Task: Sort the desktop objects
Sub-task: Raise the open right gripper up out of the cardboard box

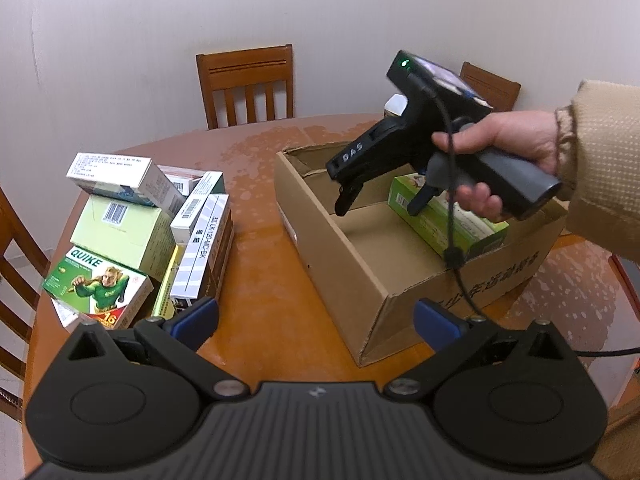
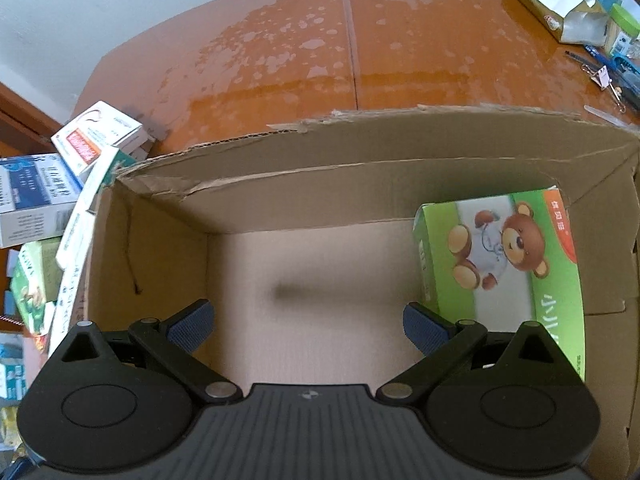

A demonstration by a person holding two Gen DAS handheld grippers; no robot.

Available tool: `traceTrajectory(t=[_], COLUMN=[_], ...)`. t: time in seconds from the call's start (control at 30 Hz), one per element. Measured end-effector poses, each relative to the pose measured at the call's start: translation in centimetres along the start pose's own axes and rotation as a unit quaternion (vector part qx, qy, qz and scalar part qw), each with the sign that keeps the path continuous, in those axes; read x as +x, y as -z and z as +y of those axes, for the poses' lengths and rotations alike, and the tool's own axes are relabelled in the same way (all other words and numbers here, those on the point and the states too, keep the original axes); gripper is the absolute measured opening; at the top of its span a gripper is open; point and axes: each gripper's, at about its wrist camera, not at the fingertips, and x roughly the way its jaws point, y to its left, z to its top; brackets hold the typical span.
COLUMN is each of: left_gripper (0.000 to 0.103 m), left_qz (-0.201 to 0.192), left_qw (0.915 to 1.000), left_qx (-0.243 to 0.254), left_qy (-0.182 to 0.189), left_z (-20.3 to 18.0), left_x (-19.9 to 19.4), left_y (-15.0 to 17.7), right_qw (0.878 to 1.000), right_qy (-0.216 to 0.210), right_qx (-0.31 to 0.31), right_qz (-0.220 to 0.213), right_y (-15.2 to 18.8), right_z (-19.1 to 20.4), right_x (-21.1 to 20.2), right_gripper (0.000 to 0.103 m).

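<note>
The round wooden table [image 2: 400, 40] shows a worn, blotchy finish and a straight seam running toward 12 o'clock. One wooden chair [image 1: 246, 84] stands at the table's far edge against the pale wall [image 1: 160, 20], at 12 o'clock in the left wrist view. A second chair [image 1: 490, 86] stands at 1 o'clock, partly hidden. A third chair [image 1: 16, 264] sits at 9 o'clock, cut off by the frame edge.
</note>
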Motion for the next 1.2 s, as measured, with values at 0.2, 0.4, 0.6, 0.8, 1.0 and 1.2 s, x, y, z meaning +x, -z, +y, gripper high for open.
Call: traceTrajectory(t=[0.2,0.4,0.6,0.8,1.0,1.2], left_gripper=[0.103,0.103,0.103,0.103,0.103,0.103], left_qz=[0.004,0.004,0.003,0.002,0.0,-0.003], left_qw=[1.0,1.0,1.0,1.0,1.0,1.0], left_qx=[0.0,0.002,0.002,-0.006,-0.002,-0.003], left_qy=[-0.001,-0.003,-0.004,-0.005,-0.004,-0.005], left_z=[-0.3,-0.2,0.0,0.4,0.4,0.4], left_x=[0.1,0.1,0.3,0.4,0.4,0.3], left_y=[-0.1,-0.2,-0.3,-0.2,-0.2,-0.1], right_qw=[1.0,0.999,0.999,0.999,1.0,1.0], right_qy=[0.016,0.029,0.029,-0.029,-0.004,0.018], right_qx=[0.002,0.017,0.013,0.028,0.021,0.006], right_qz=[-0.007,-0.012,-0.006,0.02,0.019,0.015], right_y=[-0.1,-0.6,-0.4,0.9,1.4,1.6], right_z=[-0.5,-1.5,-1.7,-2.0,-2.4,-2.4], right_x=[0.1,-0.2,-0.3,-1.3,-1.6,-1.8], right_gripper=[0.103,0.103,0.103,0.103,0.103,0.103])
